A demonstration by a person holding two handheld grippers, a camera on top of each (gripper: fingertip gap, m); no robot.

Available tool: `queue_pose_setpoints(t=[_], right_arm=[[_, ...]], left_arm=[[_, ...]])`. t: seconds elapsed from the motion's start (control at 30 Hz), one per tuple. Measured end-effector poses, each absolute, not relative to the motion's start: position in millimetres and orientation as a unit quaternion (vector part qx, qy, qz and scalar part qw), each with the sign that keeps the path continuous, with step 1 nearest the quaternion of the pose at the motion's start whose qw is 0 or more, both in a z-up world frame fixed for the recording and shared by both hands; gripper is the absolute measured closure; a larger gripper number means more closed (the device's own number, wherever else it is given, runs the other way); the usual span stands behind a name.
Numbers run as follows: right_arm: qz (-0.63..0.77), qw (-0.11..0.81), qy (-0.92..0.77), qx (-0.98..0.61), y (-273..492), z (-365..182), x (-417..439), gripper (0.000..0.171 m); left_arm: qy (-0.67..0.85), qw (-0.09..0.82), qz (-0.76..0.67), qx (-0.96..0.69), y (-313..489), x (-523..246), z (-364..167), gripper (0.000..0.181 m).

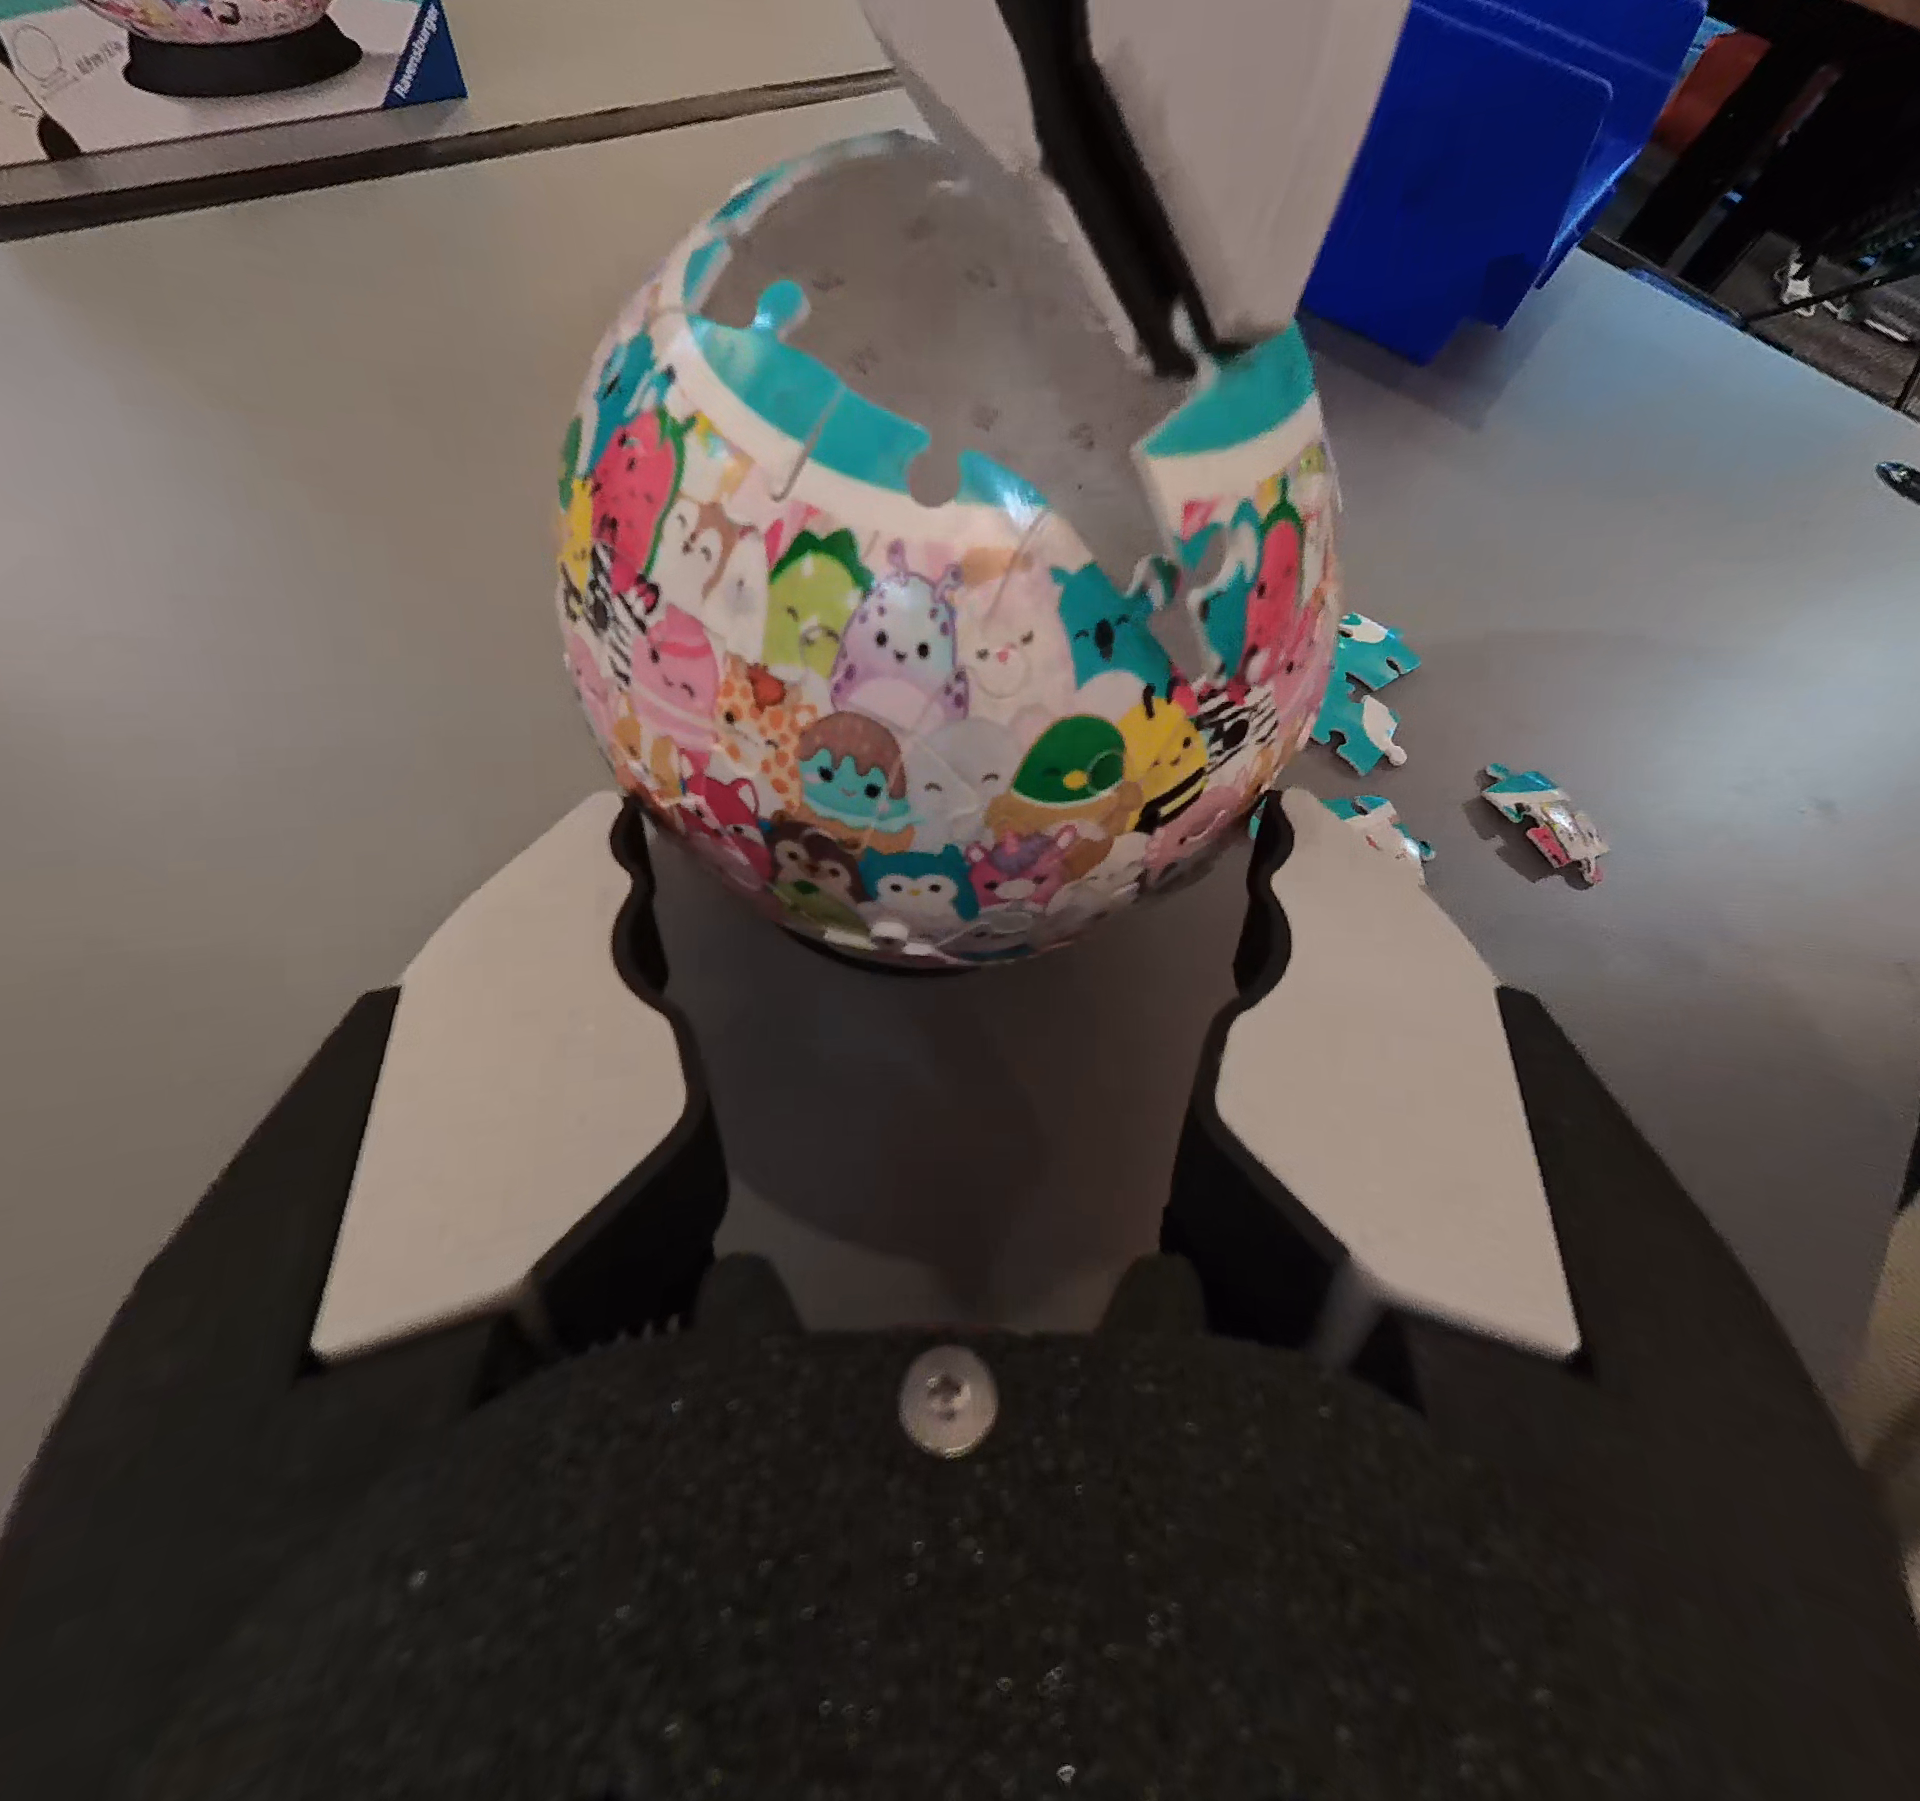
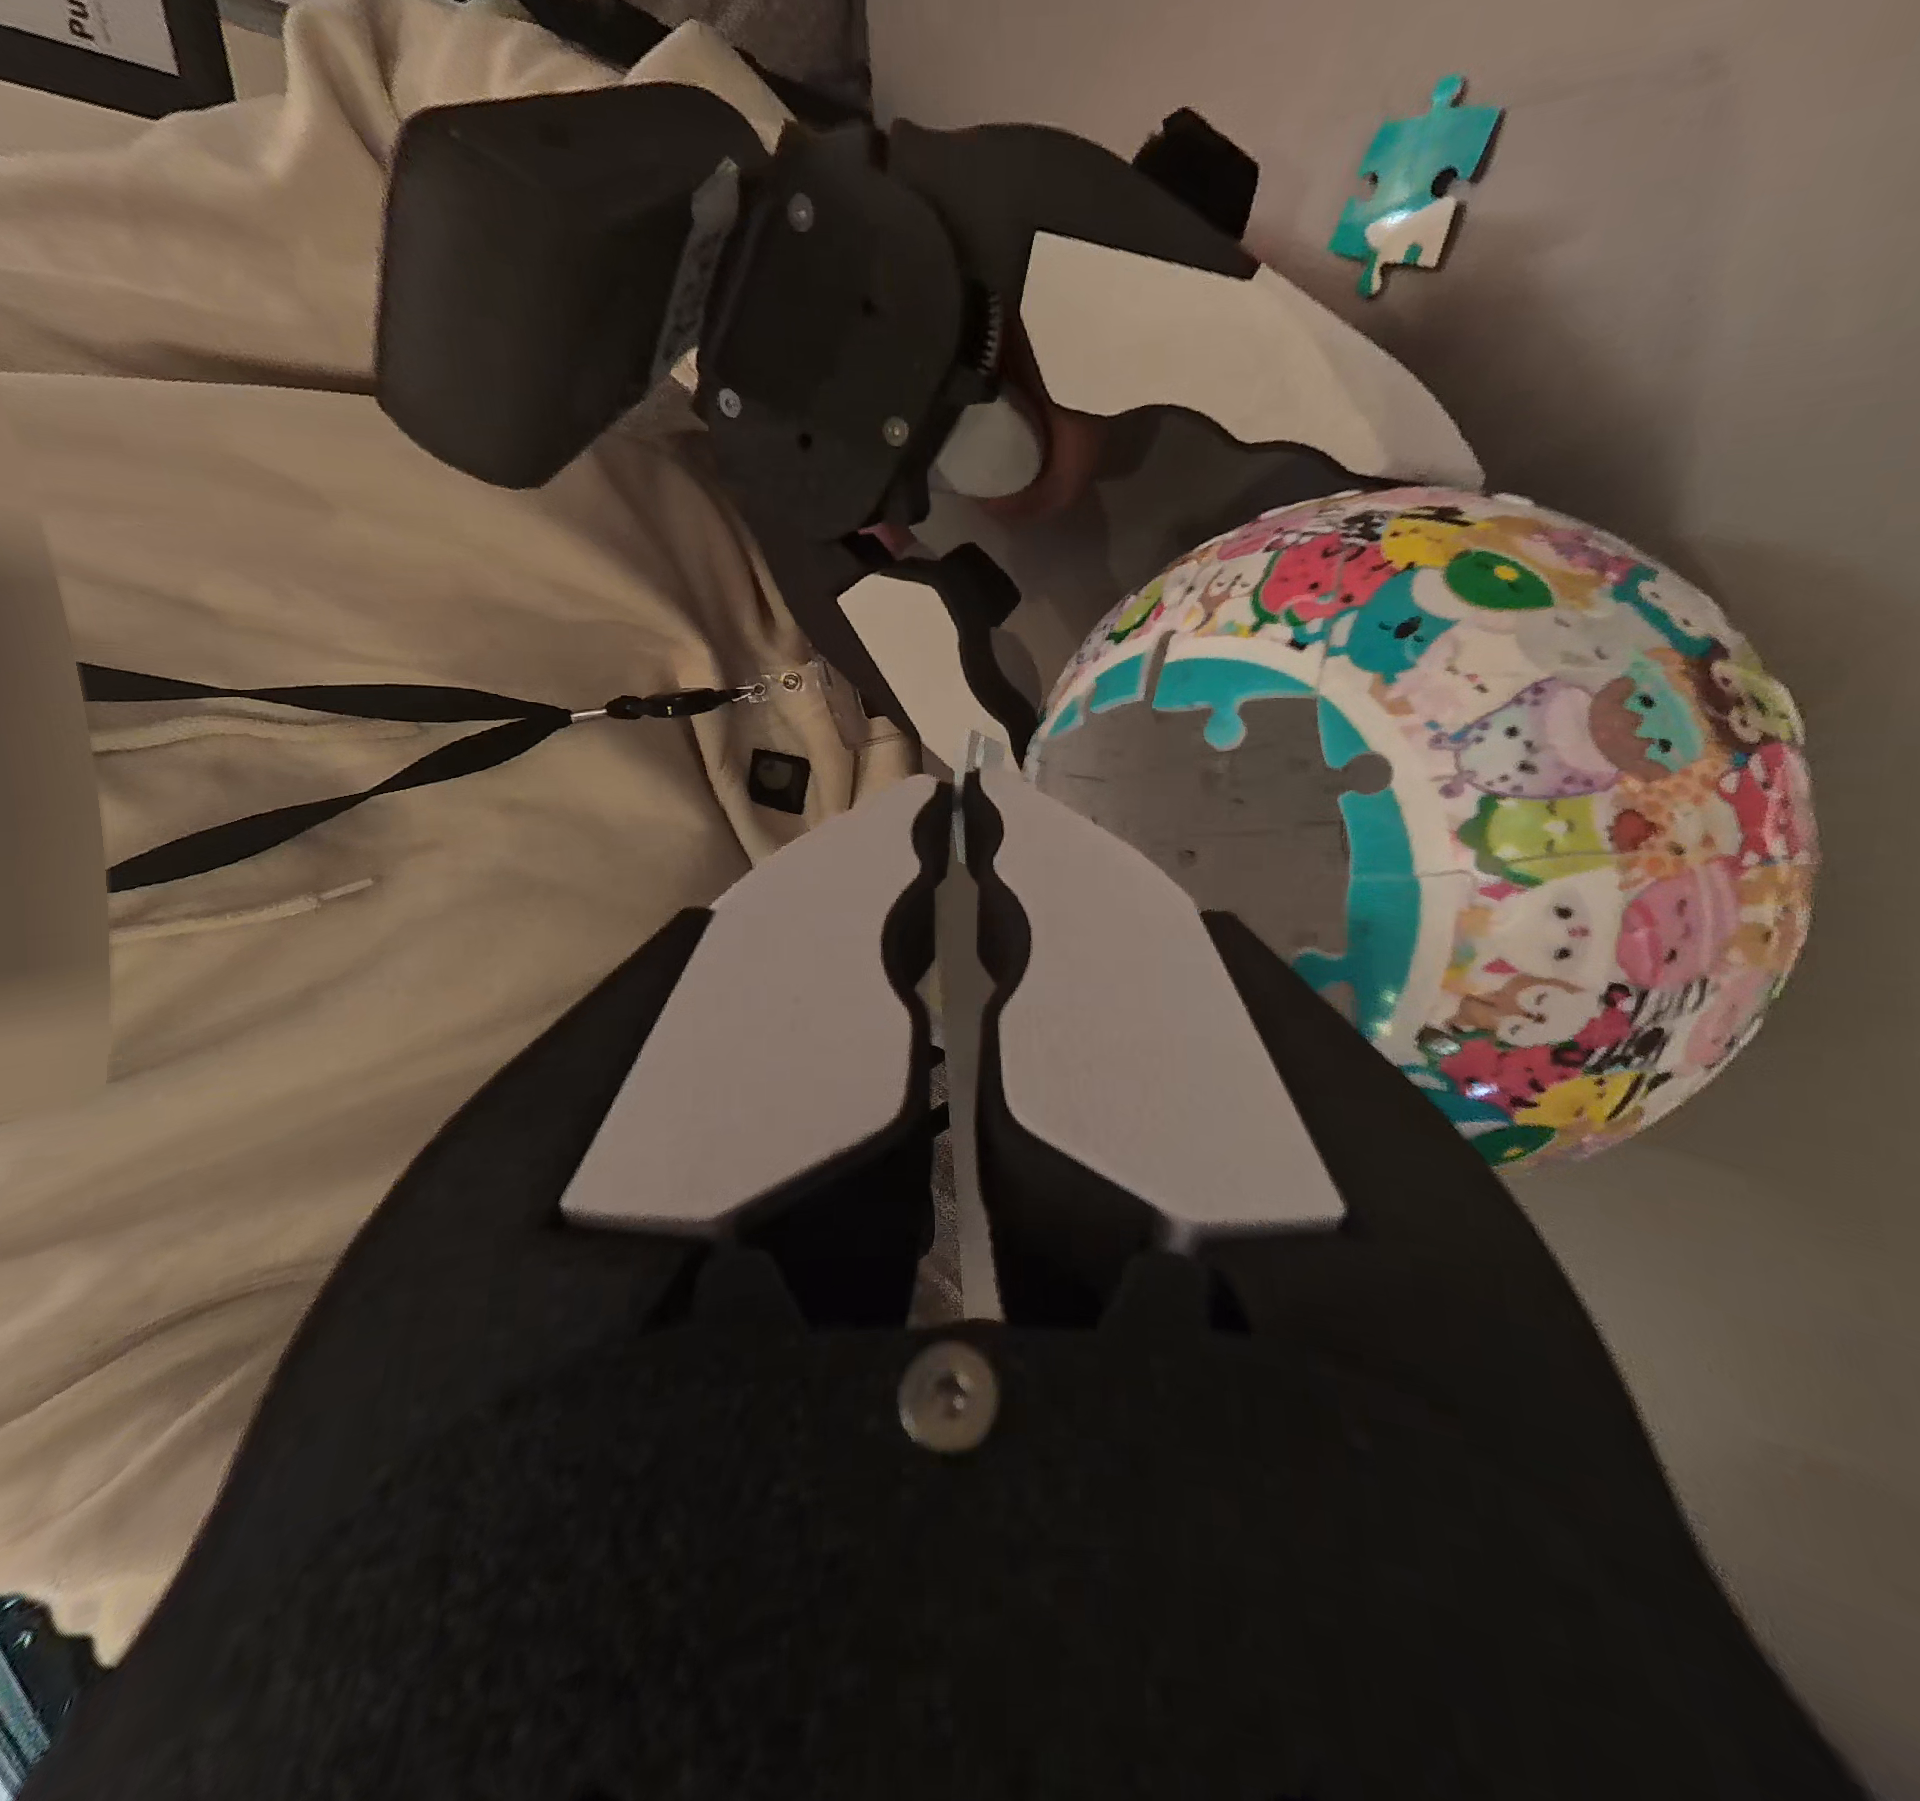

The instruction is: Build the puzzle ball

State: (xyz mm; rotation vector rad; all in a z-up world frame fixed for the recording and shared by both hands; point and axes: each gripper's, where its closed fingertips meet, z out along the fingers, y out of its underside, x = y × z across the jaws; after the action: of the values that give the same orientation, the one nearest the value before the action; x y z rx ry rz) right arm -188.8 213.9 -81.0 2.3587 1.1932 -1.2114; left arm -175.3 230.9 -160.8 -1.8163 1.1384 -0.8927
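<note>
Grey-padded left gripper (image 1: 951, 852): spread wide, flanking the puzzle ball's (image 1: 935, 671) lower half; judged to steady it.
Right gripper (image 2: 961, 795): pressed together on a thin pale piece (image 2: 971, 764), edge-on, beside the opening; likely the next insert.
Puzzle ball: glossy curved plastic, cartoon print, teal rim, top gap unfilled; on the desk (image 1: 260, 504).
Loose pieces (image 1: 1543, 821): flat, teal, near the ball.

The puzzle ball (image 1: 951, 629) fills the gap between the left claw (image 1: 951, 847) fingers. Loose pieces (image 1: 1361, 702) obstruct the tabletop (image 1: 260, 608) right of it; left side is clear.
</note>
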Motion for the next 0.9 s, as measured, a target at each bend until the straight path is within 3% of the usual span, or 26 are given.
queue_pose_setpoints(t=[0.47, 0.6, 0.73, 0.9], right_arm=[[-0.361, 0.125, 0.402, 0.832, 218.9, -86.6, -183.1, 0.169], [-0.357, 0.122, 0.403, 0.834, 220.3, -89.3, -182.6, 0.168], [-0.361, 0.12, 0.4, 0.834, 220.8, -91.9, -179.4, 0.168], [-0.367, 0.111, 0.402, 0.832, 221.9, -93.0, -178.3, 0.168]], left_arm=[[0.464, 0.407, -0.332, -0.714, 231.5, -179.9, -161.8, 0.081], [0.45, 0.435, -0.346, -0.699, 227.3, -192.3, -141.7, 0.105], [0.457, 0.485, -0.379, -0.642, 215.7, -201.3, -106.9, 0.164], [0.476, 0.514, -0.383, -0.602, 199.6, -192.5, -86.6, 0.181]])
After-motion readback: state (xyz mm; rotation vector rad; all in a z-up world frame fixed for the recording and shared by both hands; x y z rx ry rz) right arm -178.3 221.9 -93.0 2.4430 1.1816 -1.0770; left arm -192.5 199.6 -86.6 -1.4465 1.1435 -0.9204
